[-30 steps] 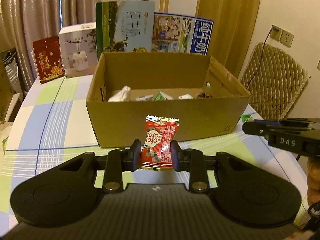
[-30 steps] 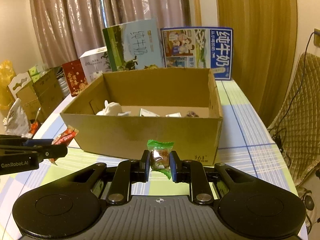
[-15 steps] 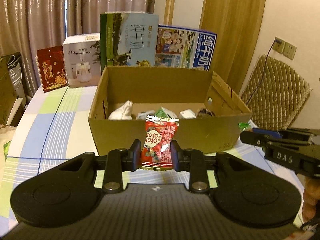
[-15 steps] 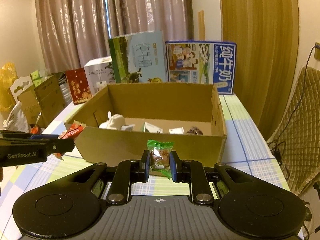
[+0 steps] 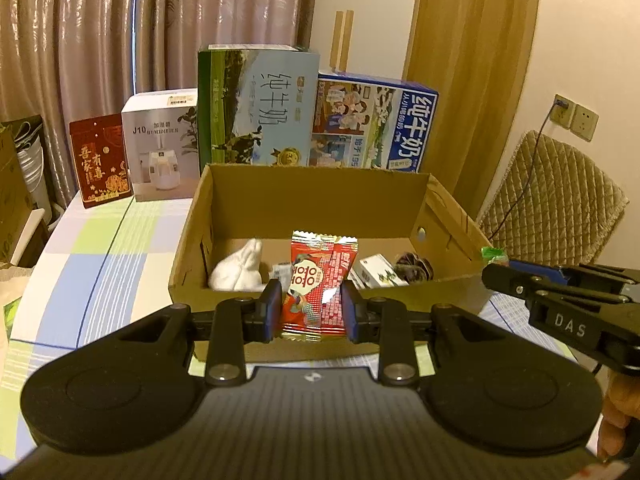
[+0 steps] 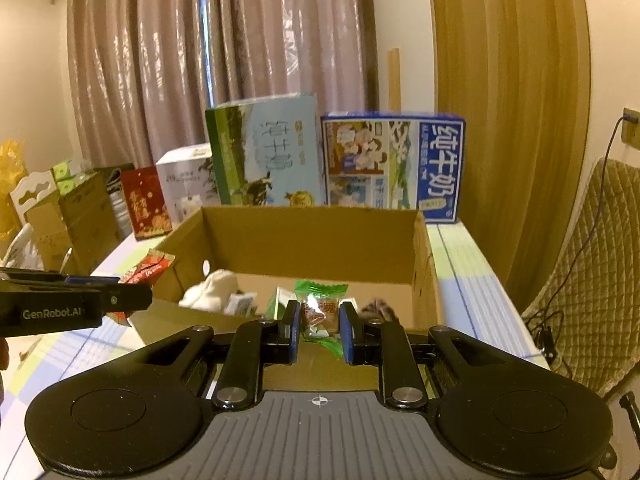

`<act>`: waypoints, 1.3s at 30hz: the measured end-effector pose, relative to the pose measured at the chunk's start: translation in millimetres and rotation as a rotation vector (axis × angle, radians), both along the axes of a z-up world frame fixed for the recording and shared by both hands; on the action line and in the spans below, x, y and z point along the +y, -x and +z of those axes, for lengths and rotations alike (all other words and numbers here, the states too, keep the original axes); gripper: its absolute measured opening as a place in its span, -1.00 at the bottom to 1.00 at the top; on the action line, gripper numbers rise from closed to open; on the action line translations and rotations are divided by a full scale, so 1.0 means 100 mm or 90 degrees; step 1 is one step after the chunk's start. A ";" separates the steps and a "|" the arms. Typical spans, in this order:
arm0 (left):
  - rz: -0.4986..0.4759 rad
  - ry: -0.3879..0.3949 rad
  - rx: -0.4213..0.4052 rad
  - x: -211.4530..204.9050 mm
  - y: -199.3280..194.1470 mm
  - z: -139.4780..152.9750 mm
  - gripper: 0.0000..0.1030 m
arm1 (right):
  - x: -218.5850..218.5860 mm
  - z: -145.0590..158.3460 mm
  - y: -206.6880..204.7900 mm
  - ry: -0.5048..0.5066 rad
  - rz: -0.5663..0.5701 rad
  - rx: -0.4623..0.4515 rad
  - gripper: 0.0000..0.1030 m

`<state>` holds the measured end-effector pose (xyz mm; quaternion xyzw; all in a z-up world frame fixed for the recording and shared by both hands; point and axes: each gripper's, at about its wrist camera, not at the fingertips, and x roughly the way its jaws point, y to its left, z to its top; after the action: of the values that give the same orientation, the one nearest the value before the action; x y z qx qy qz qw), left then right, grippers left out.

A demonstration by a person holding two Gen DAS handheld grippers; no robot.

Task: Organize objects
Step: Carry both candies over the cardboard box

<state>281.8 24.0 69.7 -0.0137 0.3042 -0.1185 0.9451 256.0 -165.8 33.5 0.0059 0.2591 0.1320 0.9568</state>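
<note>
My left gripper [image 5: 311, 307] is shut on a red snack packet [image 5: 318, 280], held above the near wall of an open cardboard box [image 5: 320, 204]. My right gripper [image 6: 319, 326] is shut on a small green-wrapped candy [image 6: 320, 308], also raised at the box's [image 6: 312, 232] near edge. Inside the box lie a white crumpled item [image 5: 240, 270], a small white carton [image 5: 376, 272] and a dark round thing [image 5: 414, 268]. The right gripper shows at the right of the left wrist view [image 5: 496, 270]; the left one with its red packet [image 6: 146, 272] shows at the left of the right wrist view.
Behind the box stand two milk cartons [image 5: 258, 106] [image 5: 374, 128], a white humidifier box [image 5: 160, 146] and a red packet [image 5: 100, 160] on the checked tablecloth [image 5: 100, 248]. A quilted chair [image 5: 548, 208] stands right of the table. Cardboard boxes [image 6: 68, 216] sit off the left.
Both grippers have risen with their packets, from in front of the box's near wall to above its rim. More of the box floor shows now.
</note>
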 end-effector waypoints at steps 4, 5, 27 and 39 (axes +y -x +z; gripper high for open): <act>0.008 0.002 -0.004 0.00 -0.13 0.03 -0.49 | 0.06 0.03 -0.10 -0.003 0.002 -0.008 -0.67; 0.010 0.005 -0.004 0.01 -0.16 0.03 -0.49 | 0.09 0.05 -0.13 0.001 0.002 -0.014 -0.67; 0.054 0.032 0.023 0.19 -0.94 -0.08 -0.49 | 0.10 -0.11 -1.01 -0.051 -0.038 0.032 -0.67; 0.059 0.044 0.043 0.19 -1.18 -0.30 -0.17 | 0.01 -0.25 -1.16 -0.073 -0.054 0.066 -0.67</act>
<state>399.7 42.8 39.2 -0.0646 0.3310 -0.0844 0.9376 372.0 -165.2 8.9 0.0782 0.2999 0.1052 0.9449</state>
